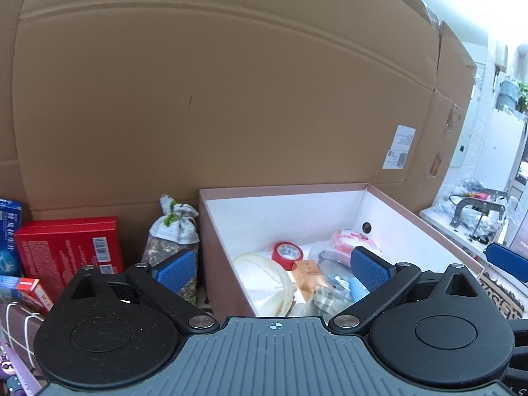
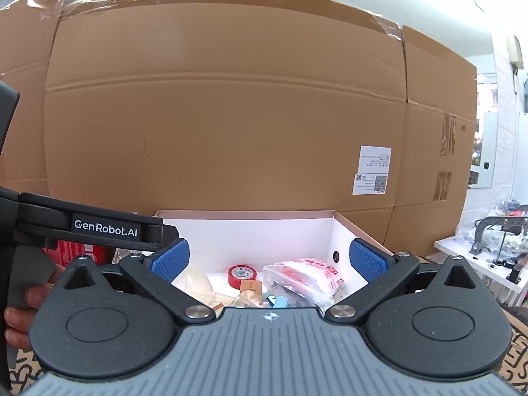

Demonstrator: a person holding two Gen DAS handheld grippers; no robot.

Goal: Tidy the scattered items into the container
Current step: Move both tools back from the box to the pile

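Note:
A pink open box (image 1: 211, 231) with white inside walls stands against a big cardboard sheet; it also shows in the right wrist view (image 2: 363, 227). It holds a red tape roll (image 1: 286, 252), a cream bag (image 1: 264, 277), a small orange carton (image 1: 305, 277), a red-and-white plastic packet (image 2: 307, 272) and a blue item (image 1: 358, 288). My left gripper (image 1: 272, 265) is open and empty above the box's near left part. My right gripper (image 2: 269, 259) is open and empty above the box's near edge. The left gripper's body (image 2: 99, 227) shows at the left of the right wrist view.
Left of the box stand a camouflage cloth pouch (image 1: 171, 241), a red box (image 1: 69, 247), a blue box (image 1: 8, 234) and smaller cartons (image 1: 26, 292). A white shelf with clamps and bags (image 1: 472, 217) is at the right. A patterned mat (image 2: 514, 359) lies underneath.

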